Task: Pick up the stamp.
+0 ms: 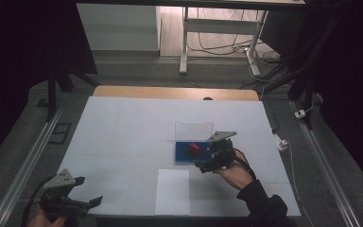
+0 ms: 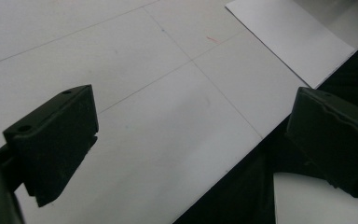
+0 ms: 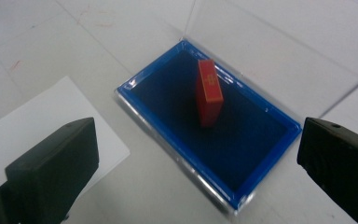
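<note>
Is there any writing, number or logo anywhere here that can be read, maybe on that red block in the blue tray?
Red block: a small yellow mark on its upper face, too blurred to read.
Blue tray, white sheet, table cover: no text to be seen.

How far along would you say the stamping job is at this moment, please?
Done: the clear lid stands open behind the blue ink pad, and the red rectangular stamp block stands on the pad. In hand: the right tongs hover open beside the pad, gripping nothing. Left: lifting the block and probably pressing it on the white paper sheet. The left tongs wait open.
</note>
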Demonstrator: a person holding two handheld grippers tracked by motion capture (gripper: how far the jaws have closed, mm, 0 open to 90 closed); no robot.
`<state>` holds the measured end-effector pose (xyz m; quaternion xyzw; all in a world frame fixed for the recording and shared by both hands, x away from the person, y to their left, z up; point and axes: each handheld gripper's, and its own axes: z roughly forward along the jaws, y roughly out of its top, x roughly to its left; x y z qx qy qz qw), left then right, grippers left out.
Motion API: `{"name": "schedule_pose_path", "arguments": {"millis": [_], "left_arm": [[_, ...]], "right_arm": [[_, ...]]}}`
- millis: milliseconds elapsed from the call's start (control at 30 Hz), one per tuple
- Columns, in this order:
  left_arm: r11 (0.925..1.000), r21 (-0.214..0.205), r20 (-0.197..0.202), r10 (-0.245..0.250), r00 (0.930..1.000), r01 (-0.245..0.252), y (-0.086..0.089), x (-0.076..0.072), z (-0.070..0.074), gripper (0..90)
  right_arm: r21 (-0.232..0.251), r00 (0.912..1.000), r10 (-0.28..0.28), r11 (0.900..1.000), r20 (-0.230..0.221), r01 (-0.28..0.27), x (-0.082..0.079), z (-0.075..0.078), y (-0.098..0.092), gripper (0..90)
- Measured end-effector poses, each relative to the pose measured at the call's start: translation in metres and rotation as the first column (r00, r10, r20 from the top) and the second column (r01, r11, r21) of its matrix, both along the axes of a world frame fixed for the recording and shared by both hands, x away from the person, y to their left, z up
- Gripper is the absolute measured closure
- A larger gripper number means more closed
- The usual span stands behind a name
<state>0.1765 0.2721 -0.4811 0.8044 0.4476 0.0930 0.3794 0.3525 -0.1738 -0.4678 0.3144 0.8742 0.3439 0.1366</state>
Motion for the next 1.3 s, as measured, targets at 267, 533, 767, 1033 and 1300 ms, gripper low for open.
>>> {"name": "schedule_pose_path", "arguments": {"millis": [267, 533, 767, 1033, 1300], "left_arm": [[0.9999, -0.015, -0.005, 0.005, 1.0, -0.005, 0.002, 0.001, 0.0, 2.5], [0.9996, -0.029, -0.009, 0.004, 1.0, -0.004, 0.003, 0.001, 0.0, 2.8], [0.9994, -0.035, -0.013, 0.003, 0.9999, -0.004, 0.004, 0.001, -0.001, 3.2], [0.9992, -0.041, -0.015, 0.003, 0.9999, -0.004, 0.004, 0.002, -0.001, 3.5], [0.998, -0.064, -0.017, 0.006, 0.9998, -0.007, 0.007, 0.002, -0.001, 3.9]], "right_arm": [[-0.043, 0.9999, 0.006, 0.9991, -0.015, -0.006, 0.017, -0.012, 0.019, 0.0], [-0.076, 1.0, 0.01, 0.997, -0.001, -0.01, 0.032, -0.023, 0.029, 13.0], [-0.083, 0.999, 0.044, 0.9956, -0.009, -0.044, 0.038, -0.021, 0.03, 47.0], [-0.055, 0.9985, 0.047, 0.9974, -0.027, -0.048, 0.043, -0.021, 0.024, 75.6], [-0.078, 0.9965, 0.083, 0.9934, -0.009, -0.084, 0.041, -0.019, 0.025, 80.0]]}}
